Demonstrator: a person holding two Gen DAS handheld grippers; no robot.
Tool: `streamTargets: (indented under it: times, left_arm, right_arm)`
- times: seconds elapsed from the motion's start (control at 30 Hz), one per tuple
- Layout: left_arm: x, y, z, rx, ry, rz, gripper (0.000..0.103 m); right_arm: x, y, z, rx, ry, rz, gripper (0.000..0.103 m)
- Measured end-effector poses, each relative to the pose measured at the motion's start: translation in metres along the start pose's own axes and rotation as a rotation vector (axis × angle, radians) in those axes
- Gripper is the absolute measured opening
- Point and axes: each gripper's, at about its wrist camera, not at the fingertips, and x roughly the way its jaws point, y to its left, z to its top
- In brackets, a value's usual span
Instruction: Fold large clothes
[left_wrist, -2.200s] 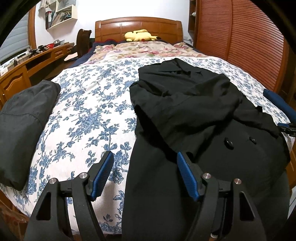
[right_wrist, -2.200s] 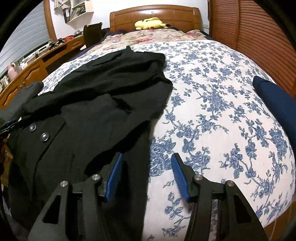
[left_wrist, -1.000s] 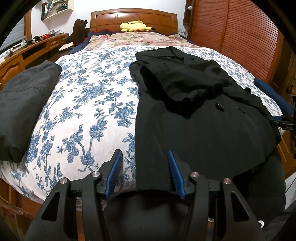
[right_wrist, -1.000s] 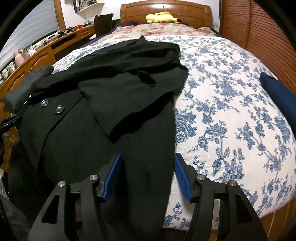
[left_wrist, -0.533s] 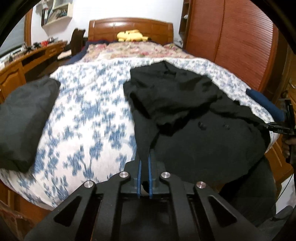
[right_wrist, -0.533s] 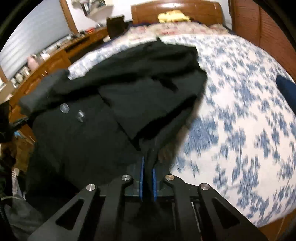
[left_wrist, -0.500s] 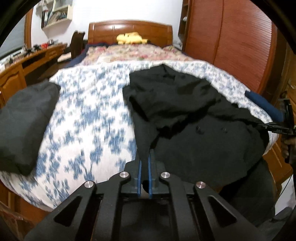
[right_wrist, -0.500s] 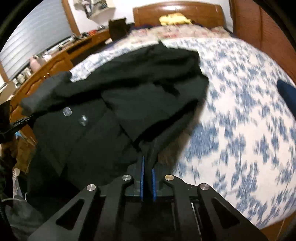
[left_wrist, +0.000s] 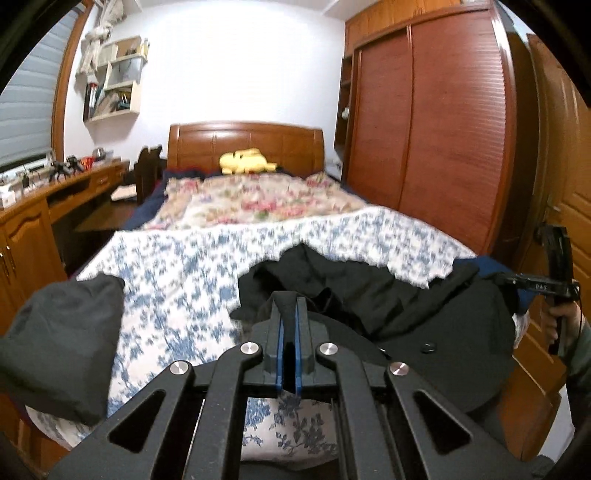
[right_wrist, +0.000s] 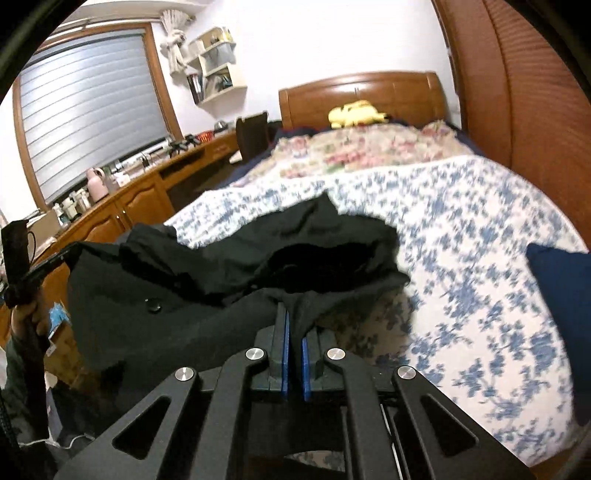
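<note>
Both tongs, wide apart a second ago, now pinch the coat's (left_wrist: 436, 332) hem, left (left_wrist: 288, 325) and right (right_wrist: 294, 328), lifting it off the bed (left_wrist: 177, 266) to fold upward.

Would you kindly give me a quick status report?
Left gripper and right gripper both shut on black coat hem. Coat lifted off bed. Nothing blocking.
</note>
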Motion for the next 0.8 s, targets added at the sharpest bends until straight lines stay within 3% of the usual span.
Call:
streamTargets:
  times: [0.2, 0.33, 0.57, 0.8]
  left_arm:
    - [-0.041, -0.002, 0.018, 0.016, -0.086, 0.023, 0.004]
    - [-0.040, 0.000, 0.022, 0.015, -0.091, 0.043, 0.004]
    - [0.023, 0.024, 0.008, -0.032, 0.031, 0.088, 0.004]
    - [0.065, 0.028, -0.007, -0.037, 0.081, 0.120, 0.004]
  right_arm:
    - [-0.062, 0.009, -0.004, -0.024, -0.097, -0.002, 0.005]
    - [-0.083, 0.014, -0.009, -0.045, -0.126, -0.013, 0.005]
    - [-0.023, -0.003, -0.006, -0.024, -0.043, -0.057, 0.005]
    - [0.035, -0.032, -0.003, 0.057, 0.004, -0.061, 0.005]
